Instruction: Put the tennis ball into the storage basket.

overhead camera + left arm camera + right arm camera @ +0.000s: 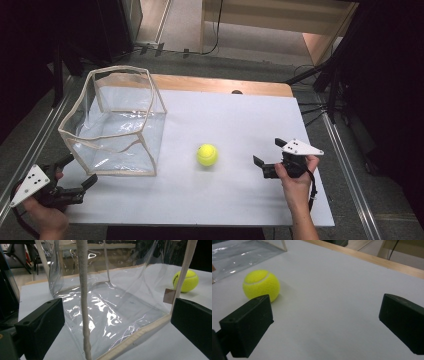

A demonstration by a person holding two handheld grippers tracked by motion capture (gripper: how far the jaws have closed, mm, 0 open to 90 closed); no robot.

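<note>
A yellow tennis ball [207, 154] lies on the white tabletop [215, 200], right of a clear plastic bag with beige trim [115, 120] that stands open at the top. My left gripper [80, 171] is open at the table's near left corner, facing the bag's near corner, apart from it. In the left gripper view the bag [112, 307] stands between my wide jaws [116, 315], with the ball [186, 280] beyond it on the right. My right gripper [269, 151] is open, right of the ball. In its view the ball [261, 285] lies past the left jaw, and nothing is between the jaws [324, 311].
A wooden strip [225, 85] runs along the table's far edge. Metal rails [345, 165] flank both sides. Dark stands and cables [320, 85] crowd the far right. The bag's corner [237, 255] lies beyond the ball in the right gripper view.
</note>
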